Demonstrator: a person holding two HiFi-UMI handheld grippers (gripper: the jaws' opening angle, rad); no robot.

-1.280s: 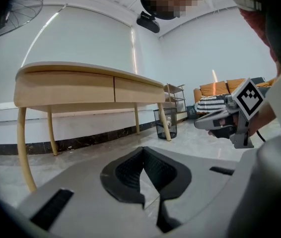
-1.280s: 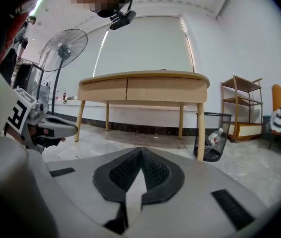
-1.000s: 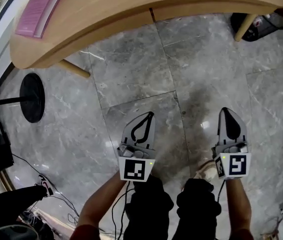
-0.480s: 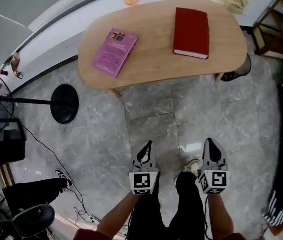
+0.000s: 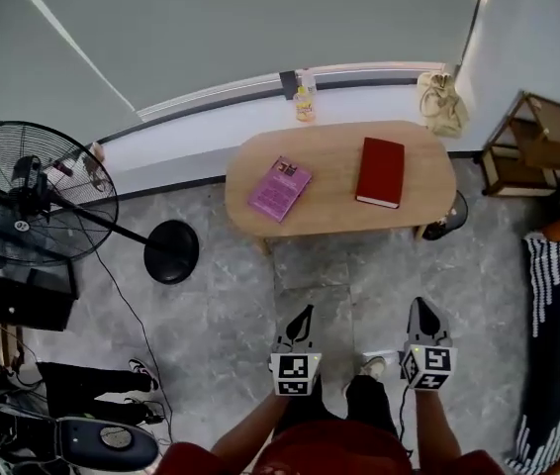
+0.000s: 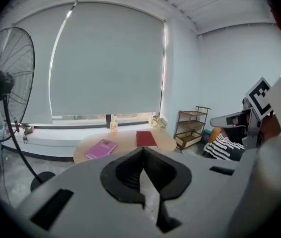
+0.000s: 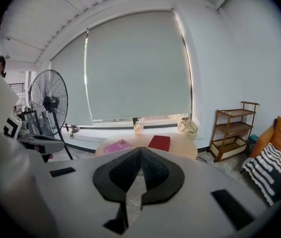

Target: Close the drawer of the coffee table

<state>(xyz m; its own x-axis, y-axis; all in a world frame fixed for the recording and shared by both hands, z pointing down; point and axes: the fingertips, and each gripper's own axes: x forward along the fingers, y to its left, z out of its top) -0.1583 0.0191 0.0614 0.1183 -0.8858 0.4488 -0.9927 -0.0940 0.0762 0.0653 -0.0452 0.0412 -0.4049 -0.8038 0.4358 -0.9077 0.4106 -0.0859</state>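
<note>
Both grippers have come up and away since a second ago: then the table's edge filled the top of the head view, now the whole coffee table (image 5: 334, 194) lies well ahead of them across the grey tiled floor (image 5: 221, 315). On the left gripper (image 5: 302, 315) the jaws are together, tips meeting, nothing between them. The right gripper (image 5: 420, 310) is the same, pressed closed and empty. The two hang side by side over the tiles, pointing toward the table. On the tabletop, a pink book (image 5: 280, 188) lies at left and a red book (image 5: 380, 172) at right, apart. The drawer is not distinguishable from this height; the table's near edge reads as one flush line. A bottle (image 5: 306, 100) stands on the window ledge (image 5: 201, 137) behind. A standing fan (image 5: 38, 191) is at left, a wooden shelf (image 5: 537, 137) at right.
</note>
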